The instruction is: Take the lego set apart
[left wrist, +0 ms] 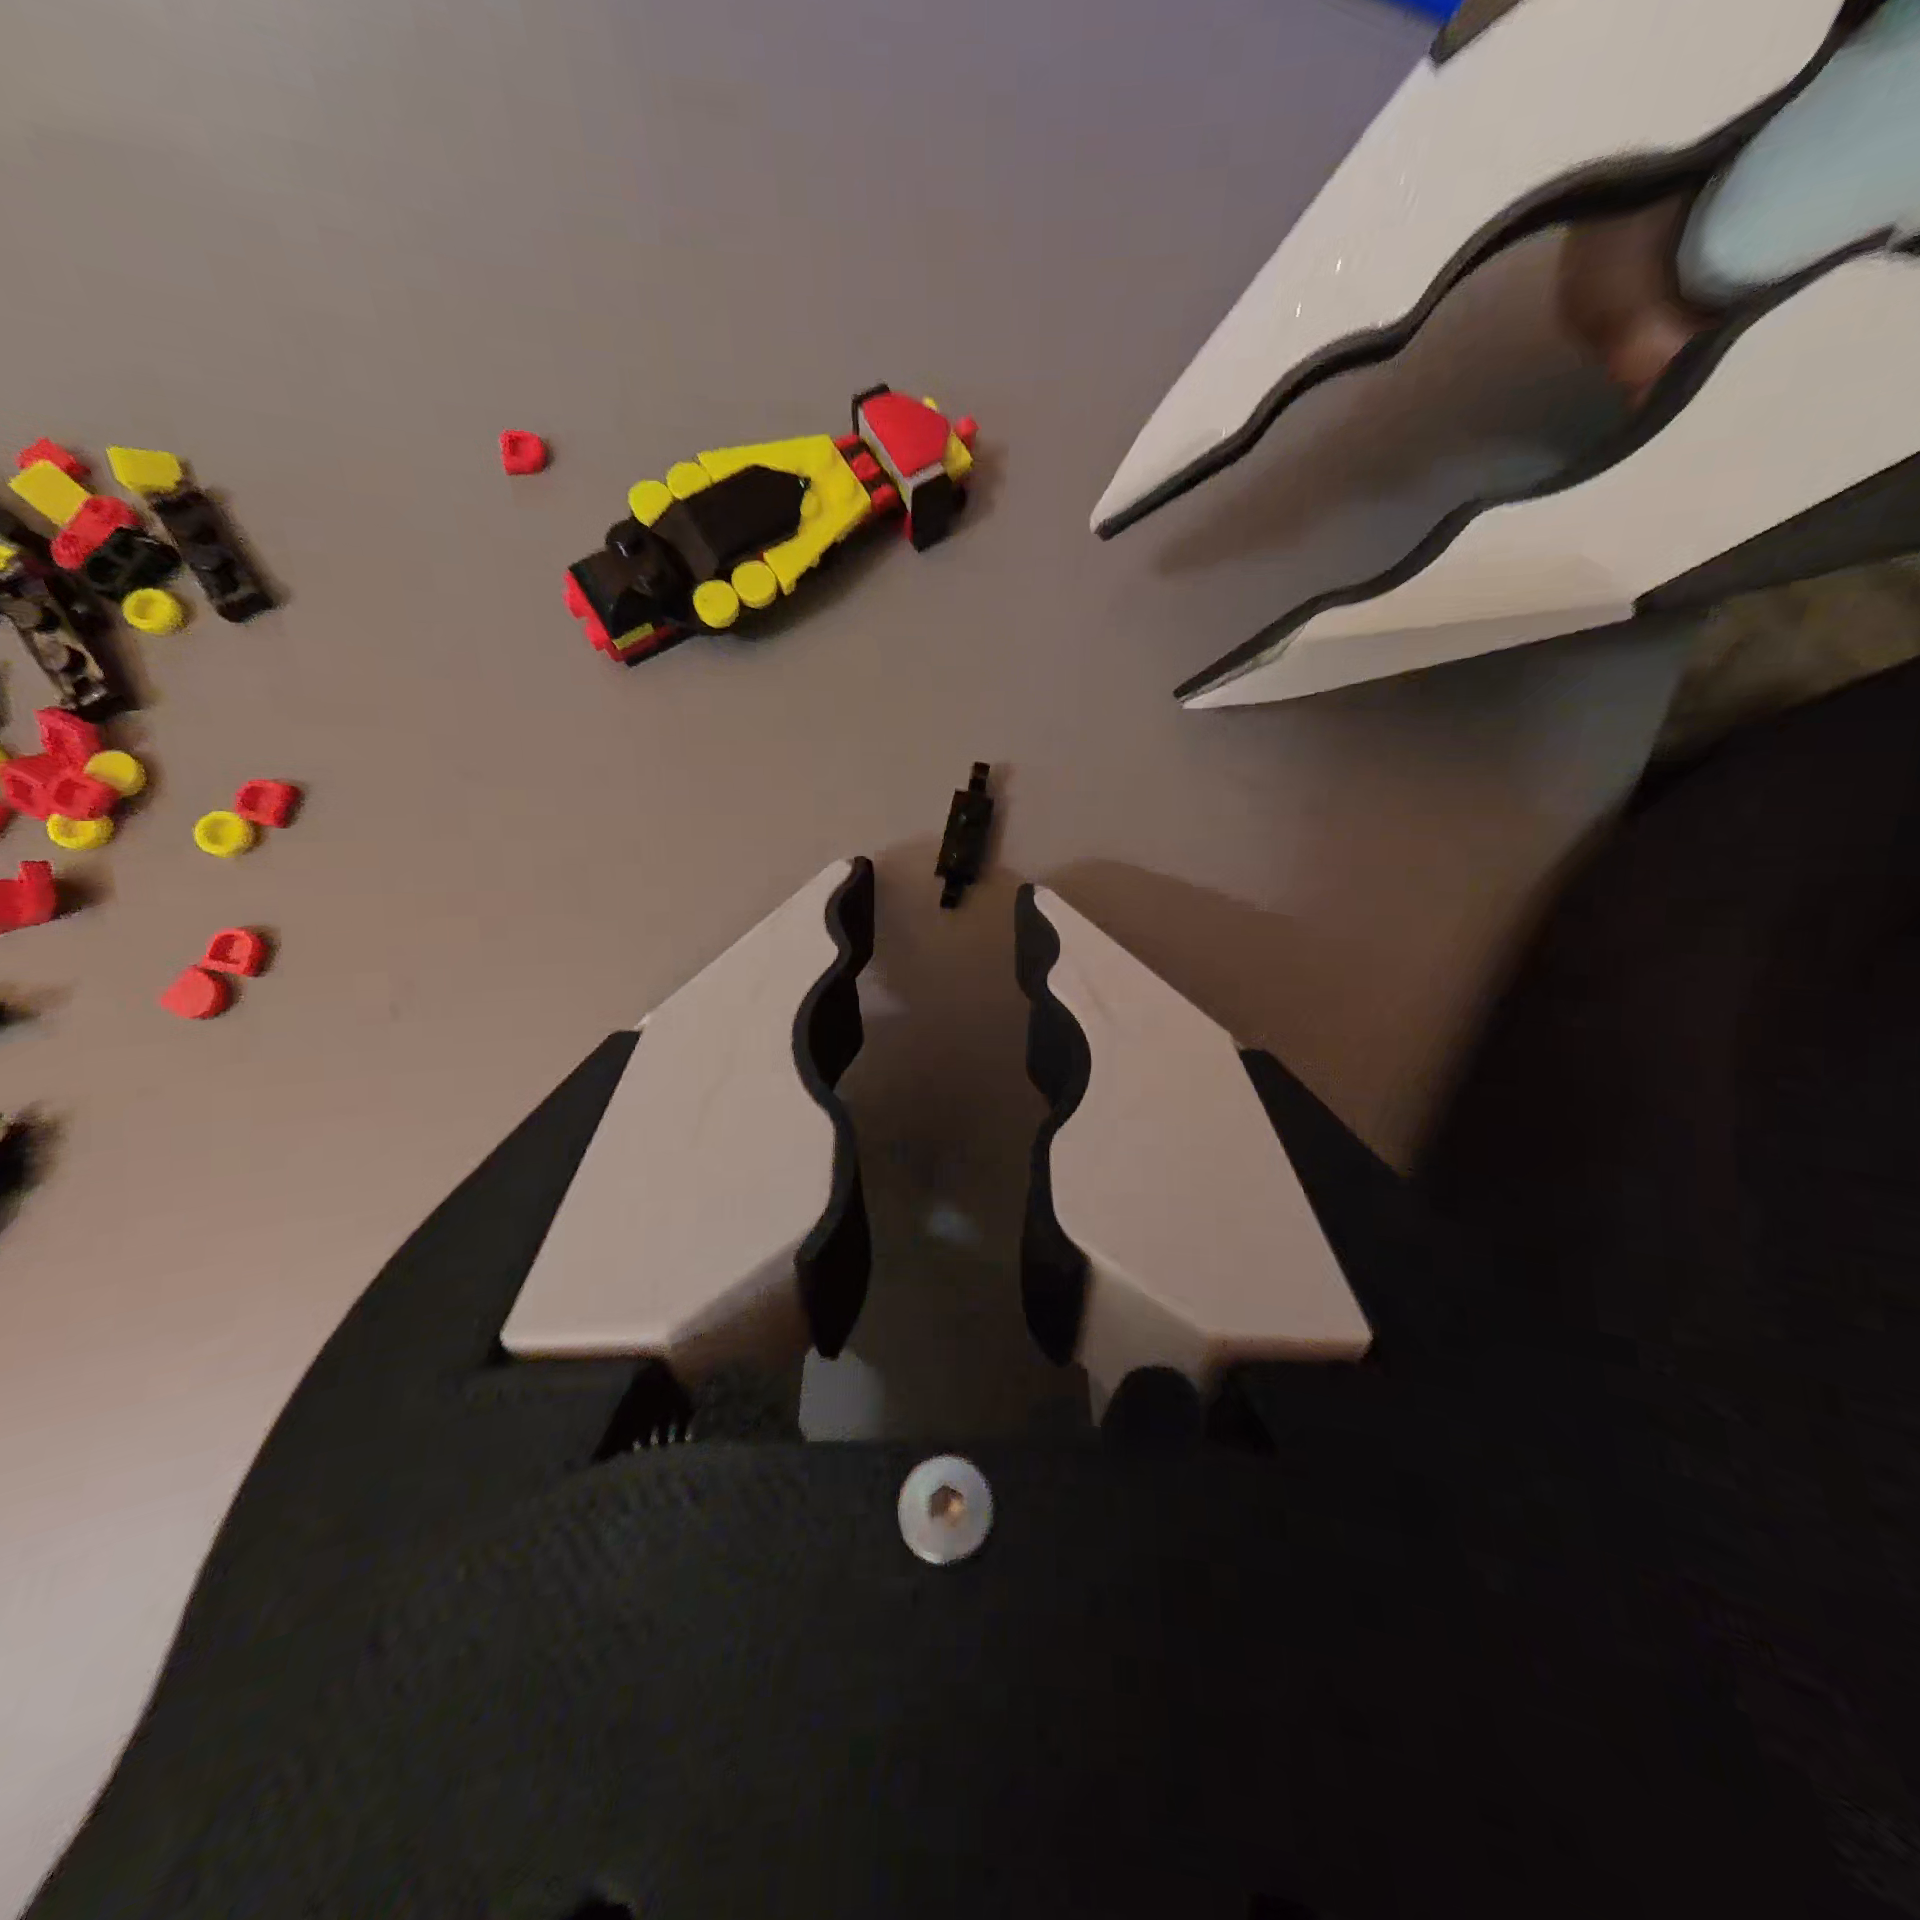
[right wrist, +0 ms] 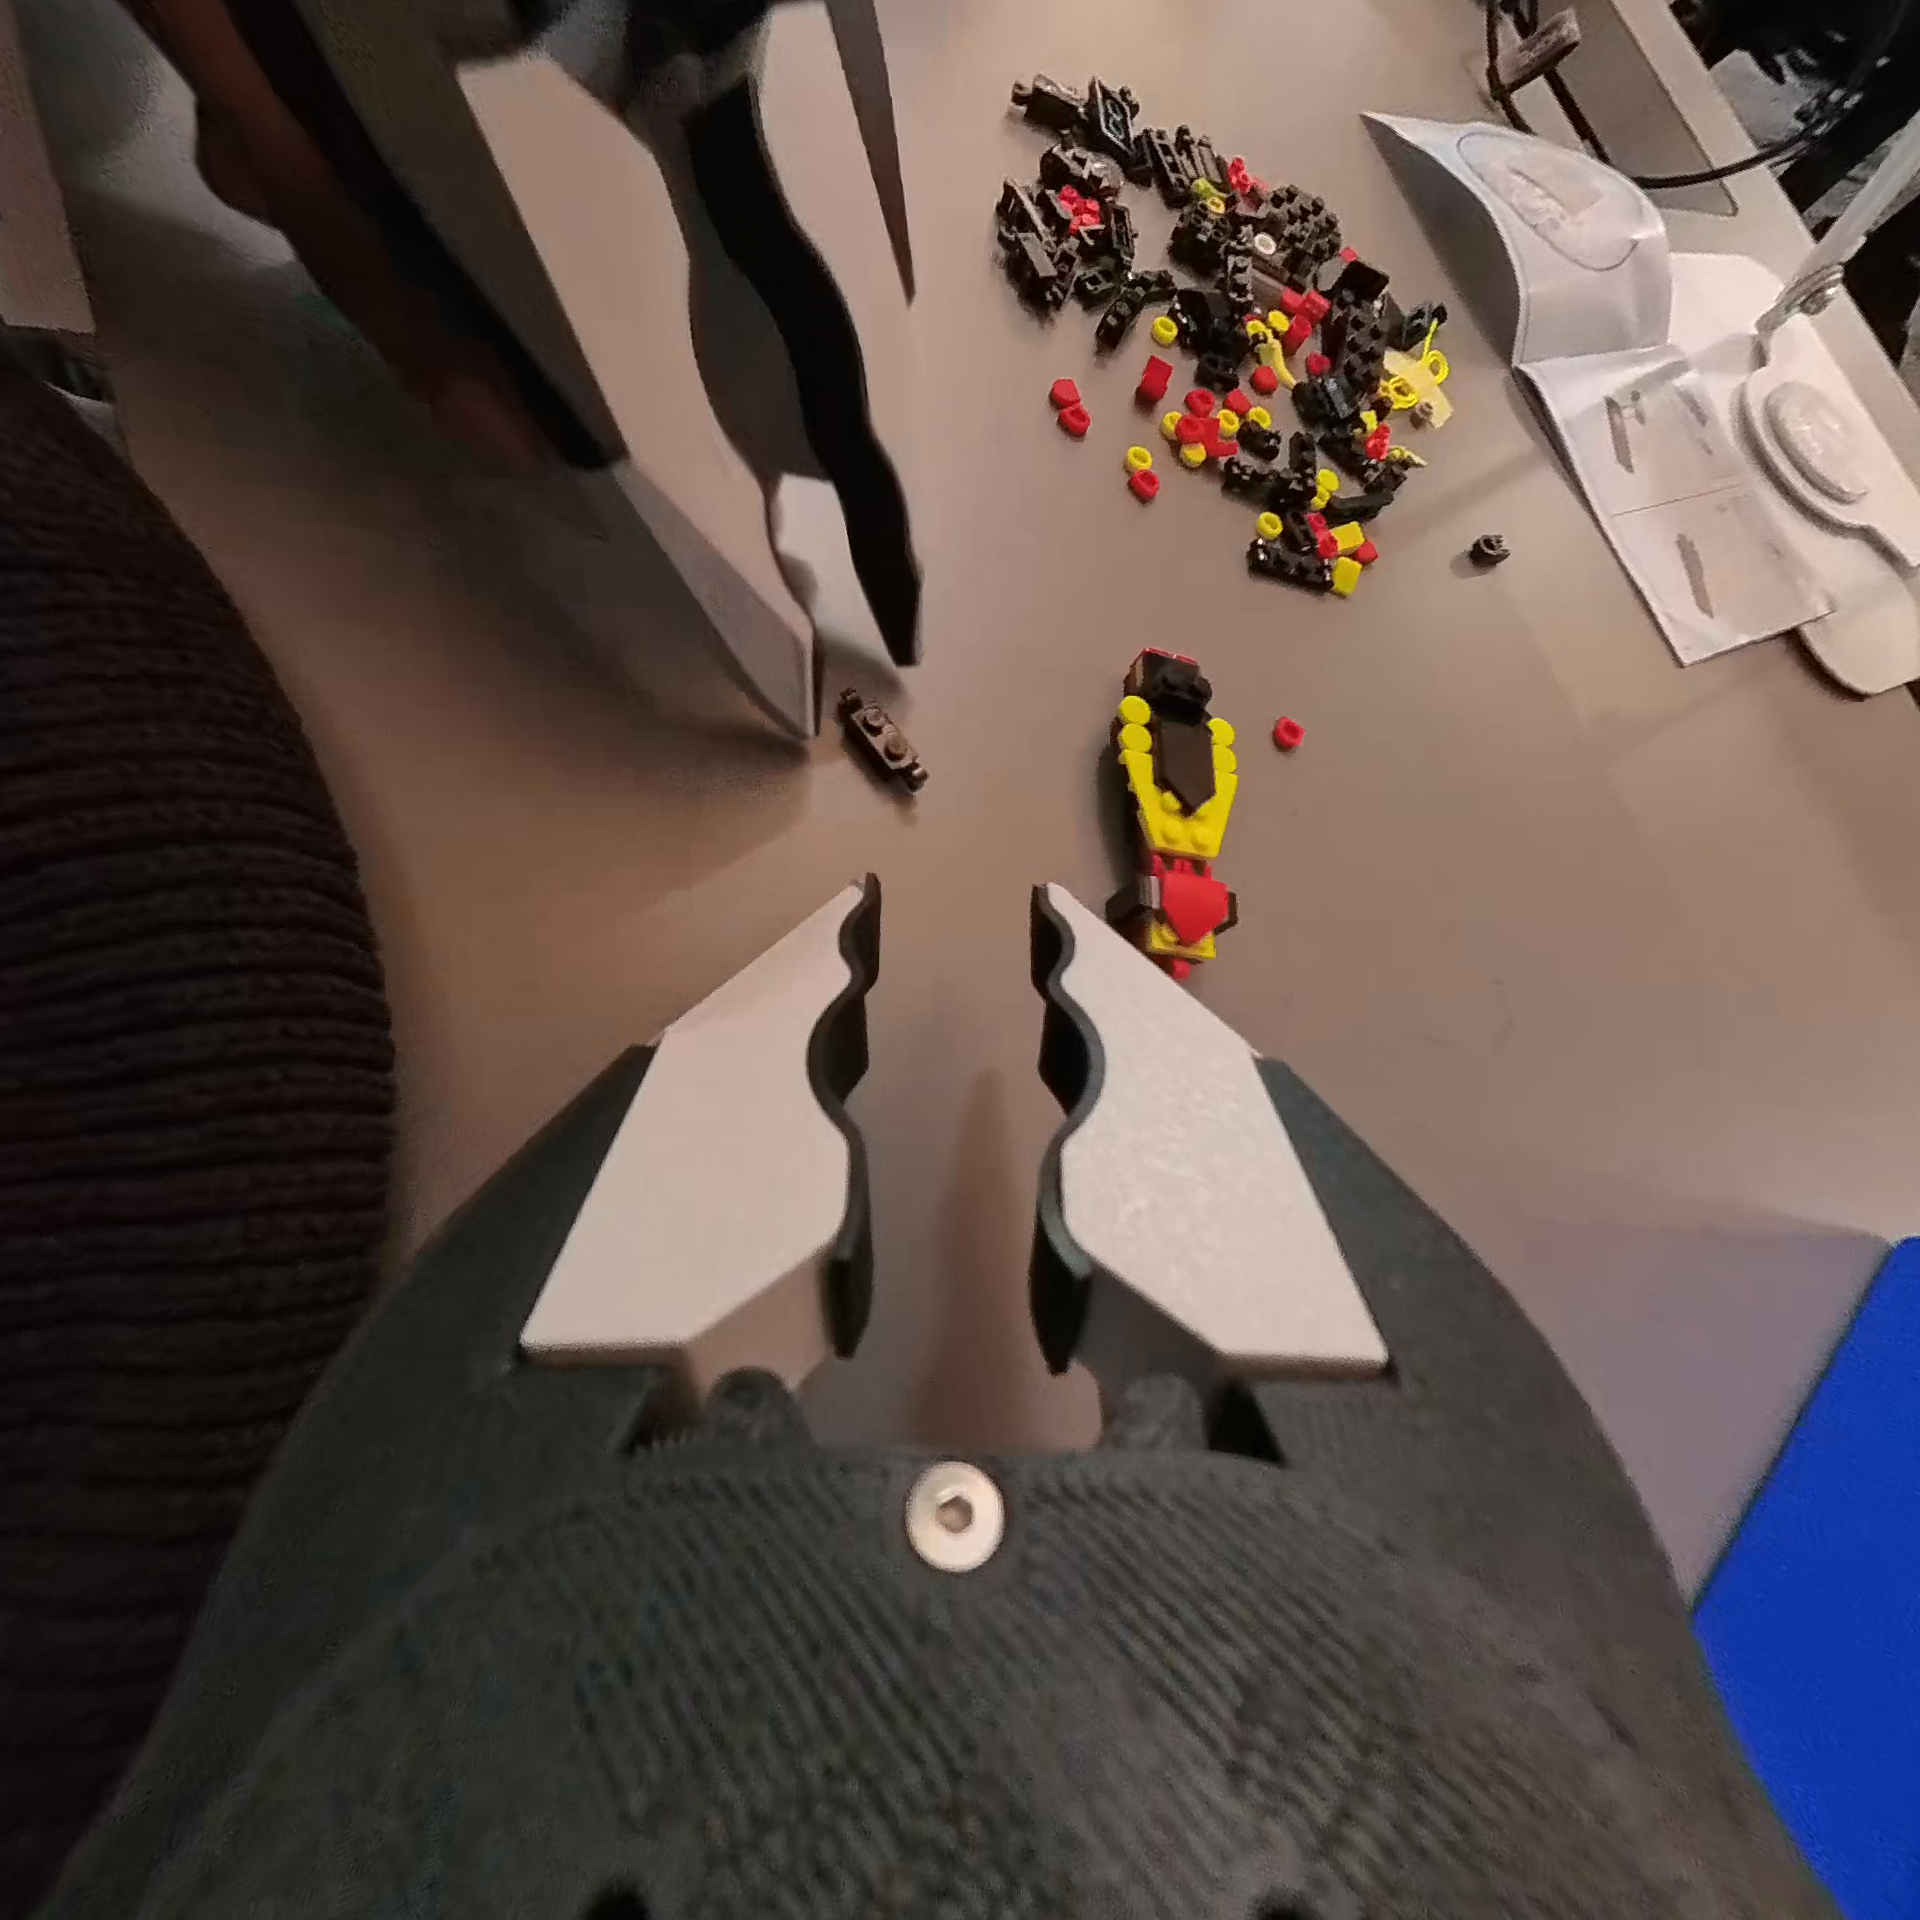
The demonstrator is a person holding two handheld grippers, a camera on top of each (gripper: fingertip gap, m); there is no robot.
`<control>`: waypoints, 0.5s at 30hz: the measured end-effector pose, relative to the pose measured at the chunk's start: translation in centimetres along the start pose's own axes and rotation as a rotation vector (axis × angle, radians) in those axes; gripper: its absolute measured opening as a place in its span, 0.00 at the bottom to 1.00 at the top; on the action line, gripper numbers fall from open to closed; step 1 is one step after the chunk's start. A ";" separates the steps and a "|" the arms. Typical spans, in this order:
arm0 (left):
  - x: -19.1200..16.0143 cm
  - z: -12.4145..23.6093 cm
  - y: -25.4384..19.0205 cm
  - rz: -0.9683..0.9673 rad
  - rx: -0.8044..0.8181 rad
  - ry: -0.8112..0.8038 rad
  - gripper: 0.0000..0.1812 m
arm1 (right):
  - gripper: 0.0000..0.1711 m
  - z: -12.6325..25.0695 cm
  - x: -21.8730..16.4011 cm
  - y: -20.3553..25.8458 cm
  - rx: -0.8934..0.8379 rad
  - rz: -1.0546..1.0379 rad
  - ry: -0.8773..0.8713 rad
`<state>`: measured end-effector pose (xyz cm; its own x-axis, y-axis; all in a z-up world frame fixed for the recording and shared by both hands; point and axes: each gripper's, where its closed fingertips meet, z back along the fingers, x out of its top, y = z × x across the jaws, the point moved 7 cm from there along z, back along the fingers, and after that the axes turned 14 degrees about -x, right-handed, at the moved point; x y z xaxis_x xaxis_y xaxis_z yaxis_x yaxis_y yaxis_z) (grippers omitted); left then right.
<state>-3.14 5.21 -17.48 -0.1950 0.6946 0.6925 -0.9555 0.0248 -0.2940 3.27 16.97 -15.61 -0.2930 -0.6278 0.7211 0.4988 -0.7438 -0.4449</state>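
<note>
My left gripper [left wrist: 943,878], white fingers w/ black wavy pads, sits at lower centre of the left wrist view, jaws apart, nothing between them. Just ahead of its tips lies a small black lego axle piece [left wrist: 962,834], flat on the grey counter [left wrist: 727,208], not touching either finger. In the right wrist view the same piece [right wrist: 881,740] shows centre-left, just beside the left gripper's tips, which come down from the upper left.

My right gripper [right wrist: 954,891] sits at lower centre of the right wrist view, jaws apart, holding nothing. In the left wrist view it enters from the upper right [left wrist: 1138,613], tips near the counter.

The part-built yellow, red and black lego vehicle [left wrist: 774,520] lies on the counter at centre of the left wrist view, well apart from the left gripper. In the right wrist view it [right wrist: 1174,810] lies just beside the right finger's tip; contact cannot be told.

One loose red stud [left wrist: 523,453] lies near the vehicle. A pile of loose black, red and yellow lego pieces [right wrist: 1226,312] occupies upper centre-right of the right wrist view. A white instruction sheet [right wrist: 1662,499] lies at the upper right. A blue surface [right wrist: 1829,1558] shows at the lower right edge.
</note>
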 end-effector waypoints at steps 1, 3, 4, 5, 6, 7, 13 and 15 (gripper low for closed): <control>-0.1 -0.3 -0.1 -0.011 0.006 0.017 0.14 | 0.16 0.0 0.1 0.1 0.002 0.002 -0.003; 0.2 -0.5 -0.3 -0.034 0.030 0.011 0.05 | 0.16 0.0 0.2 0.3 0.011 0.000 -0.007; 0.3 -0.5 -0.2 -0.038 0.041 0.007 0.03 | 0.16 0.0 0.2 0.3 0.014 -0.002 -0.008; 0.3 -0.5 -0.2 -0.024 0.032 0.003 0.03 | 0.16 0.0 0.2 0.4 0.015 -0.005 -0.009; 0.4 -0.4 -0.2 0.018 0.000 -0.009 0.03 | 0.17 0.1 0.3 0.4 0.015 -0.007 -0.014; 0.5 -0.3 -0.2 0.079 -0.060 -0.040 0.03 | 0.20 0.2 0.5 0.4 0.021 -0.010 -0.032; 1.4 1.3 -0.3 0.464 -0.494 -0.295 0.03 | 0.25 1.4 1.7 1.1 0.029 0.109 -0.153; 1.2 1.2 -0.6 0.490 -0.543 -0.281 0.03 | 0.24 1.2 1.4 1.3 -0.017 0.193 -0.126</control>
<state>-3.11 5.20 -15.70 -0.6847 0.5107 0.5199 -0.5181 0.1606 -0.8401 4.48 15.35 -14.53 -0.0890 -0.7259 0.6820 0.5216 -0.6173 -0.5890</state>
